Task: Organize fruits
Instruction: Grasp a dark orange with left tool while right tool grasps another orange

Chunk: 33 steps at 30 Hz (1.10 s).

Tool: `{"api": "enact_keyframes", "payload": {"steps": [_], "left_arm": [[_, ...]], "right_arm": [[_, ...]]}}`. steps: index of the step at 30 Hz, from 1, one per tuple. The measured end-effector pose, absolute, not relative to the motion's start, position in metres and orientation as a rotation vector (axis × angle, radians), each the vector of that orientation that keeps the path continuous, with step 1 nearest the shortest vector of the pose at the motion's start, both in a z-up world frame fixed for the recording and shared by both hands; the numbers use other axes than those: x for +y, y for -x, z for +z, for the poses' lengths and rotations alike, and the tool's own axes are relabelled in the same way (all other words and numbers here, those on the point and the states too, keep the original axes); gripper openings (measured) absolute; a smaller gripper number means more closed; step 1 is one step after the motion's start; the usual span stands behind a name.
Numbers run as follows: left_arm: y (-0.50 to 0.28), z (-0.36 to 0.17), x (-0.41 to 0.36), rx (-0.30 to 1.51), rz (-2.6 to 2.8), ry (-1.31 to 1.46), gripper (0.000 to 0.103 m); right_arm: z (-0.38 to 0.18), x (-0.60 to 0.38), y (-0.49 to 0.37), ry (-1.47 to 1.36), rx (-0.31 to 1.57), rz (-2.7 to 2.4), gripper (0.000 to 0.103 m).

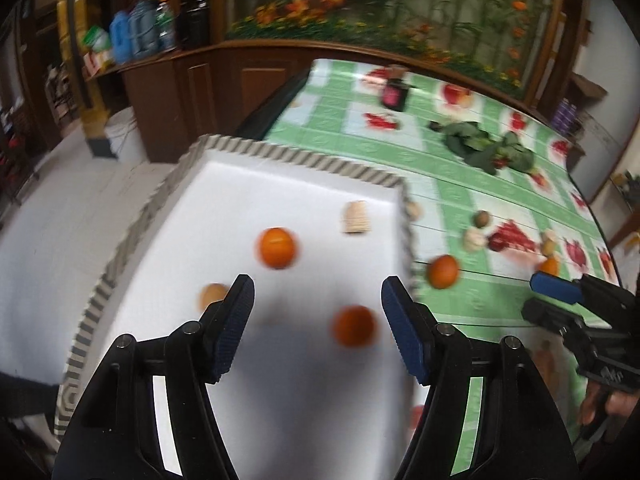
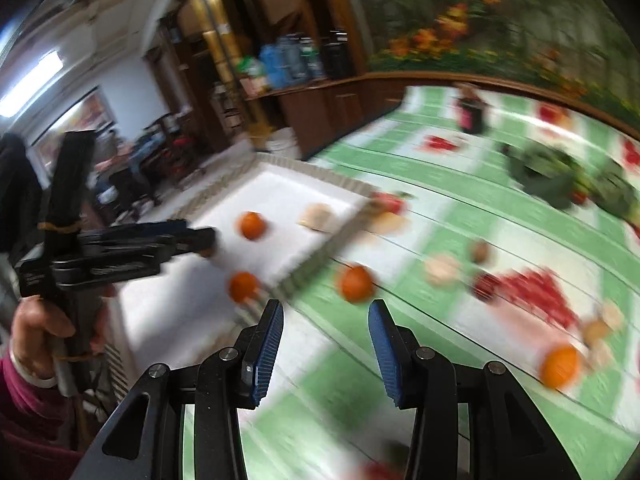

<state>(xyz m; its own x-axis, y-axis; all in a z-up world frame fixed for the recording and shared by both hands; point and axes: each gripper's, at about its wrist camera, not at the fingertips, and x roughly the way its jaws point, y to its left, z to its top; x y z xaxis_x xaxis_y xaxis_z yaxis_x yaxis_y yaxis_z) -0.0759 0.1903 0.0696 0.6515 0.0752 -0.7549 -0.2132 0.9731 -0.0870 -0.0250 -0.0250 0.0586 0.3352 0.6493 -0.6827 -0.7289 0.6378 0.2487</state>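
Orange fruits are what I am sorting, and I am putting them into the white tray (image 1: pixel 224 200) with the striped rim. Two oranges are sitting in the tray already: one (image 1: pixel 277 248) near the middle and one (image 1: pixel 354 325) close to my left gripper (image 1: pixel 318 304). A pale fruit (image 1: pixel 212 295) and a tan thing (image 1: pixel 355 217) are in there too.

My left fingers are standing apart with nothing between them, hanging over the tray. My right gripper (image 2: pixel 326 330) is open and empty as well, over the green checked worktop (image 2: pixel 440 216).

Another orange (image 2: pixel 356 283) is lying on the worktop just outside the tray rim, right ahead of my right fingers. I think that one is next. To do it well, I should be going slowly, because both pictures are blurry. I should be lowering the fingers so one goes on each side of the orange, then squeezing softly so it is not rolling away. One more orange (image 2: pixel 560 366) is waiting farther right, near some small pale and red fruits (image 2: pixel 486 286).
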Motion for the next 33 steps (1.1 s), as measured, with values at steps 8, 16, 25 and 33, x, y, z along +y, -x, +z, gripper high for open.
{"api": "enact_keyframes", "payload": {"steps": [8, 16, 25, 33], "left_arm": [[0.066, 0.066, 0.141, 0.865, 0.071, 0.130, 0.067], [0.057, 0.059, 0.097, 0.889, -0.011, 0.087, 0.067], [0.044, 0.042, 0.078, 0.934, -0.042, 0.086, 0.067], [0.033, 0.034, 0.084, 0.956, -0.019, 0.106, 0.067]], "right_arm": [[0.043, -0.094, 0.014, 0.058, 0.875, 0.745, 0.043], [0.030, -0.132, 0.009, 0.026, 0.892, 0.644, 0.043], [0.020, -0.144, -0.010, 0.038, 0.917, 0.582, 0.044], [0.019, -0.127, -0.026, 0.143, 0.914, 0.566, 0.044]]}}
